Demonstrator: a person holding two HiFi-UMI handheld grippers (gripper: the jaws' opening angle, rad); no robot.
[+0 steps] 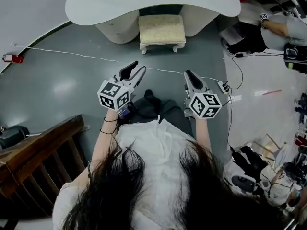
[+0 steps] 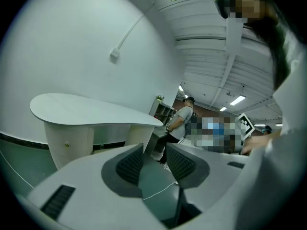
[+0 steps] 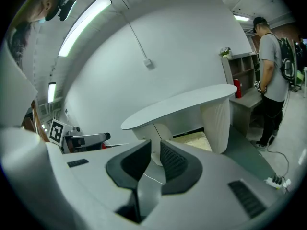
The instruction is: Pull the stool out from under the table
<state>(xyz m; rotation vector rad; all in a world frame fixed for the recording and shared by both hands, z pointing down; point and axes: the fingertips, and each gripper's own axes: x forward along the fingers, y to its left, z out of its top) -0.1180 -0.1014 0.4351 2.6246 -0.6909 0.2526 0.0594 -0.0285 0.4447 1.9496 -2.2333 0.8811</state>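
Observation:
The stool (image 1: 161, 30) has a cream cushion and white legs; it stands half under the white curved table (image 1: 153, 4) at the top of the head view. My left gripper (image 1: 138, 71) and right gripper (image 1: 188, 74) hover side by side over the grey floor, well short of the stool, both shut and holding nothing. In the right gripper view the cushion (image 3: 194, 139) shows between the table's pedestals (image 3: 216, 123), beyond the gripper (image 3: 156, 159). The left gripper view has the gripper (image 2: 154, 159) aimed past the table's (image 2: 86, 110) right end; the stool is hidden there.
A white cable (image 1: 72, 53) crosses the floor in front of the stool, ending at a power strip (image 1: 223, 86). A dark wooden railing (image 1: 38, 162) stands at the lower left. A person (image 1: 273, 32) stands at the right beside a shelf (image 3: 240, 75). Bags and clutter (image 1: 249, 171) lie lower right.

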